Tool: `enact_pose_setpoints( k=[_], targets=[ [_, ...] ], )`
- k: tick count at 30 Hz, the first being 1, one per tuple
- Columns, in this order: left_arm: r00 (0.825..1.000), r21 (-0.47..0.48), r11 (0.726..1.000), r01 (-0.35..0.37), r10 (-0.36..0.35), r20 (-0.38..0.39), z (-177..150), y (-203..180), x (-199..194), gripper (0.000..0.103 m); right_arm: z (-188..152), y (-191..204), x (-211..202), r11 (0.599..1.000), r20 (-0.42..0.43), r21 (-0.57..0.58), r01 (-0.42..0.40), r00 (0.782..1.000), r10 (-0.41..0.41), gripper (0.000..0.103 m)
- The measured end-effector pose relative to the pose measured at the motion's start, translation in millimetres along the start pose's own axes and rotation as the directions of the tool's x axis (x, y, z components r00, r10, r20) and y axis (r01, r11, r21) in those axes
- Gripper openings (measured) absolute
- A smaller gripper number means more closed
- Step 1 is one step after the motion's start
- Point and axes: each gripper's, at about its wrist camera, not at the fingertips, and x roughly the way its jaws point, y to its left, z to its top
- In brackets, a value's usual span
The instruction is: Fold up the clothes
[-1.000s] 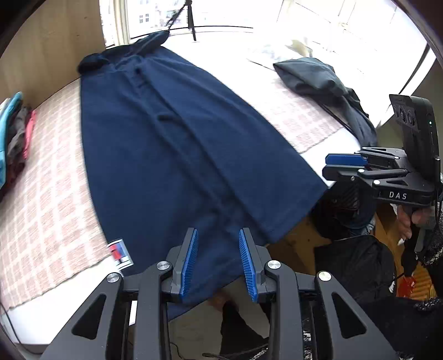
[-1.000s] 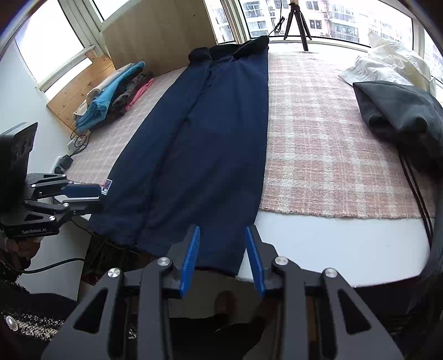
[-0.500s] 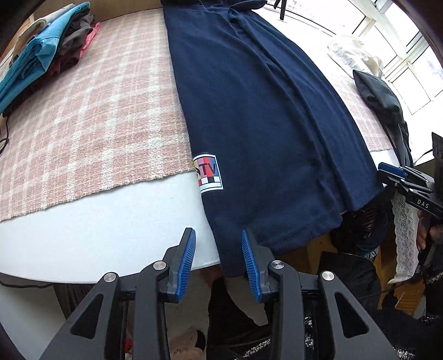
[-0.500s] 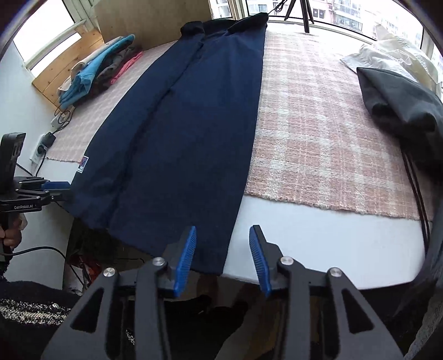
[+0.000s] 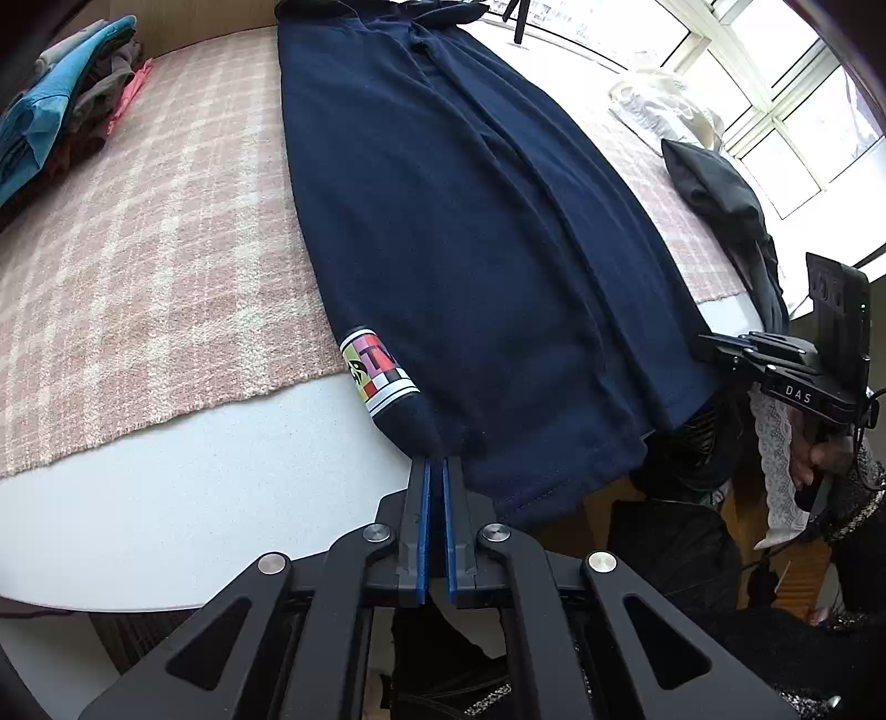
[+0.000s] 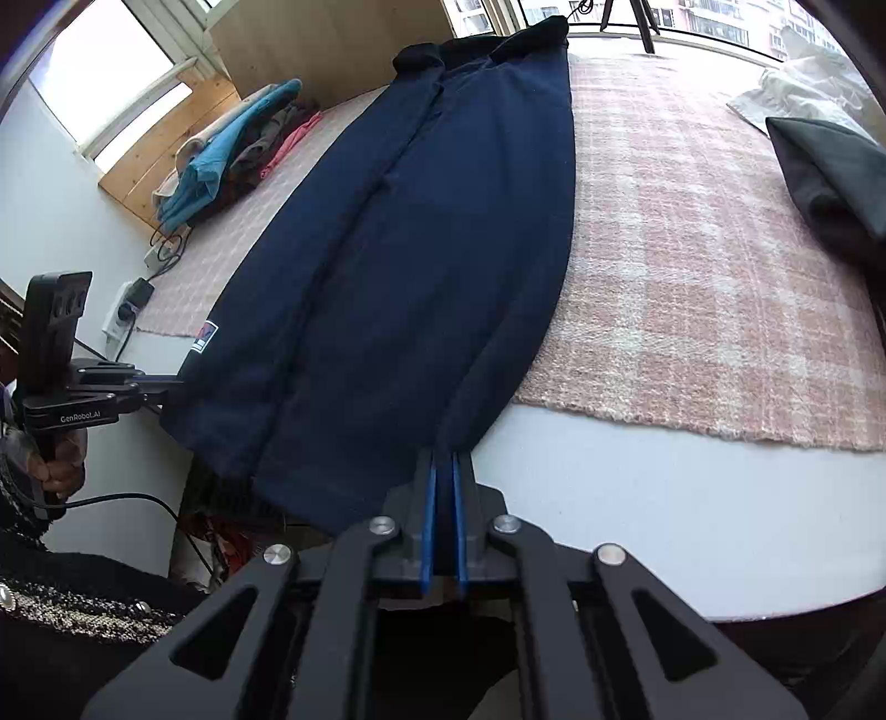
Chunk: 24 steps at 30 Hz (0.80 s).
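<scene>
Navy garment (image 5: pixel 470 232), long and folded lengthwise, lies stretched across a pink plaid blanket (image 5: pixel 138 266) that covers most of a white counter (image 5: pixel 194 487), with its collar end far off by the window and its hem hanging just over the near edge. Left tongs (image 5: pixel 436 471) are pinched together on the hem's left corner, just below a striped colour patch (image 5: pixel 379 371) sewn near that edge; the blue pads have only cloth between them. Right tongs (image 6: pixel 444 462) are likewise clamped on the hem's right corner, where the fabric bunches into a narrow fold between the pads. Each camera catches the other tool at the side of its view, gripped by a hand (image 6: pixel 55 459) with a dark speckled sleeve behind it. A stack of folded clothes (image 6: pixel 238 144), blue on top with grey and pink beside it, sits at the far left of the blanket against a wooden panel. On the right side lie a dark grey garment (image 6: pixel 830 183) and, farther back, a pale crumpled one (image 5: pixel 659 105). A tripod's legs (image 6: pixel 631 16) stand beyond the collar.
</scene>
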Motion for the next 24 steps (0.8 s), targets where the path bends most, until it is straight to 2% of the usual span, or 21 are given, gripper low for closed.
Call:
enact_pose_setpoints(
  k=[3, 5, 9, 11, 14, 15, 17, 18, 19, 21, 22, 24],
  targets=[
    [0.996, -0.041, 0.996, 0.084, -0.083, 0.031, 10.4, 8.8, -21.6, 0.003, 10.8, -11.3, -13.7, 0.983, 0.062, 0.129, -0.129, 0.991, 0.122, 0.005],
    [0.991, -0.060, 0.991, 0.123, -0.119, 0.066, 26.5, 15.4, -38.1, 0.003, 25.8, -17.1, -29.7, 0.959, 0.139, 0.185, -0.213, 0.972, 0.189, 0.005],
    [0.977, -0.067, 0.984, 0.162, -0.151, 0.150, 81.0, 32.9, -64.2, 0.003, 85.3, -23.6, -47.4, 0.942, 0.223, 0.170, -0.291, 0.942, 0.251, 0.005],
    [0.975, -0.042, 0.992, 0.119, -0.109, 0.194, 117.2, 40.8, -68.1, 0.003, 126.6, -30.6, -38.8, 0.947, 0.228, 0.149, -0.284, 0.942, 0.247, 0.005],
    [0.975, -0.084, 0.995, 0.050, -0.030, 0.221, 177.5, 65.5, -45.7, 0.007, 195.3, -44.4, -13.9, 0.962, 0.212, 0.124, -0.243, 0.954, 0.214, 0.007],
    [0.980, -0.107, 0.994, -0.006, 0.027, 0.195, 196.3, 79.0, -30.2, 0.011, 217.3, -51.8, 5.2, 0.970, 0.161, 0.130, -0.204, 0.970, 0.183, 0.007],
    [0.977, -0.137, 0.980, -0.145, 0.164, 0.139, 223.4, 86.6, 2.7, 0.011, 252.2, -69.4, 35.6, 0.972, 0.059, 0.178, -0.155, 0.987, 0.147, 0.014],
    [0.977, -0.170, 0.974, -0.151, 0.173, 0.123, 231.0, 93.2, 7.9, 0.012, 265.0, -79.3, 46.5, 0.965, 0.010, 0.219, -0.144, 0.989, 0.146, 0.014],
    [0.981, -0.207, 0.971, -0.119, 0.148, 0.126, 232.8, 104.2, 7.8, 0.015, 269.5, -85.0, 44.6, 0.954, 0.018, 0.243, -0.173, 0.985, 0.174, 0.014],
    [0.977, -0.249, 0.966, -0.073, 0.119, 0.175, 230.4, 110.5, -5.2, 0.023, 274.1, -90.2, 25.6, 0.953, 0.067, 0.215, -0.214, 0.977, 0.204, 0.024],
    [0.973, -0.249, 0.966, -0.068, 0.119, 0.196, 224.3, 110.3, -13.8, 0.026, 272.2, -90.6, 15.4, 0.960, 0.091, 0.187, -0.210, 0.976, 0.196, 0.035],
    [0.969, -0.233, 0.971, -0.057, 0.110, 0.222, 215.2, 107.4, -22.6, 0.026, 266.7, -90.5, 0.3, 0.974, 0.110, 0.124, -0.191, 0.978, 0.178, 0.037]
  ],
)
